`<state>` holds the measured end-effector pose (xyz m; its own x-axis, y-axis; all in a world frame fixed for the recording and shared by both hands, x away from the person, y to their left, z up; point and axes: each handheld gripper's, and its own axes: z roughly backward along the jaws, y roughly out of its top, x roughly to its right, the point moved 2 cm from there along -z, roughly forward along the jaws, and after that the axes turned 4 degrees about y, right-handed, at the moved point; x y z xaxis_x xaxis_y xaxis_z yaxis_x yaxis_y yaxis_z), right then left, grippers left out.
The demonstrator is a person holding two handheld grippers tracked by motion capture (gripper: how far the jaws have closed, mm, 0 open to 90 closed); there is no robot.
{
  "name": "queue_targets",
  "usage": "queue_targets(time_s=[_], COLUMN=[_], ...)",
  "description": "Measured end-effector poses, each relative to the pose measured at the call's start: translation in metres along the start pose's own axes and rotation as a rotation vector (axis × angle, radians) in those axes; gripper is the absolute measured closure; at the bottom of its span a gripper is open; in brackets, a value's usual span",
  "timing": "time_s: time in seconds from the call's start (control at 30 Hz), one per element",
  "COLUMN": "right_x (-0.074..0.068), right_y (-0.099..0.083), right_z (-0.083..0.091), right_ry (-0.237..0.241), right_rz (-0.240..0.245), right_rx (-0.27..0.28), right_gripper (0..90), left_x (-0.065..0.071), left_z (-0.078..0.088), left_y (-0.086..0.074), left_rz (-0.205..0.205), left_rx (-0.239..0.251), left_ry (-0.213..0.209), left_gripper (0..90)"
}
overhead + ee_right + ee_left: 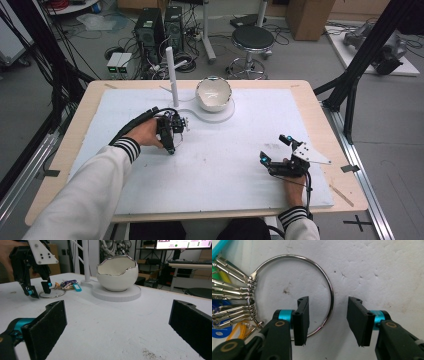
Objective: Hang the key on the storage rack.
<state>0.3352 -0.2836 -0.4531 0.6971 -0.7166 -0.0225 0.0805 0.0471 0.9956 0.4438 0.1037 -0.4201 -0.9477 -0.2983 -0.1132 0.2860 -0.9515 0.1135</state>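
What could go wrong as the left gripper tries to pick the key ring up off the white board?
1. The left gripper straddles the thin key ring lying flat; the pads are not yet on the wire, so it may slip out.
2. The keys and tags hang on one side, so a lifted ring may swing.
3. The white bowl stands nearby and could be bumped.

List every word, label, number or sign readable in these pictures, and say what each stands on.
No text can be read.
Monitor behind the table: coloured bars and lines of writing, too small and blurred to read.
Key tags on the key ring: no legible writing.
Two small boxes on the floor: faces too small to read.
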Motion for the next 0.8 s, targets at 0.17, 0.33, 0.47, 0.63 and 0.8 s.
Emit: queue_targets(time_s=[0.17,0.33,0.47,0.63,0.8], right_x=[0.0000,0.0001,0.0001,0.0002,0.0001], right_y=[0.0000,0.0000,0.0000,0.0001,0.0000], right_z=[0.0000,0.0001,0.0000,-0.0002,0.0000], right_ry=[0.001,0.001,0.001,0.002,0.001], right_rz=[0.000,-0.001,0.000,0.003,0.000], right_rx=[0.001,-0.001,0.001,0.002,0.001], right_gripper=[0.9,1.0,0.9,1.0,1.0], left_x=[0.0004,0.0030,0.0037,0.0036,0.0044], left_z=[0.0001,-0.0012,-0.0020,-0.0015,-0.0019], left_y=[0.0017,0.0034,0.0042,0.0037,0.0041], left_rz=[-0.004,-0.015,-0.016,-0.019,-0.015], left_rx=[-0.003,-0.013,-0.021,-0.037,-0.035], left_ry=[0.007,0.008,0.007,0.013,0.013], left_gripper=[59.9,65.9,68.6,72.6,75.4])
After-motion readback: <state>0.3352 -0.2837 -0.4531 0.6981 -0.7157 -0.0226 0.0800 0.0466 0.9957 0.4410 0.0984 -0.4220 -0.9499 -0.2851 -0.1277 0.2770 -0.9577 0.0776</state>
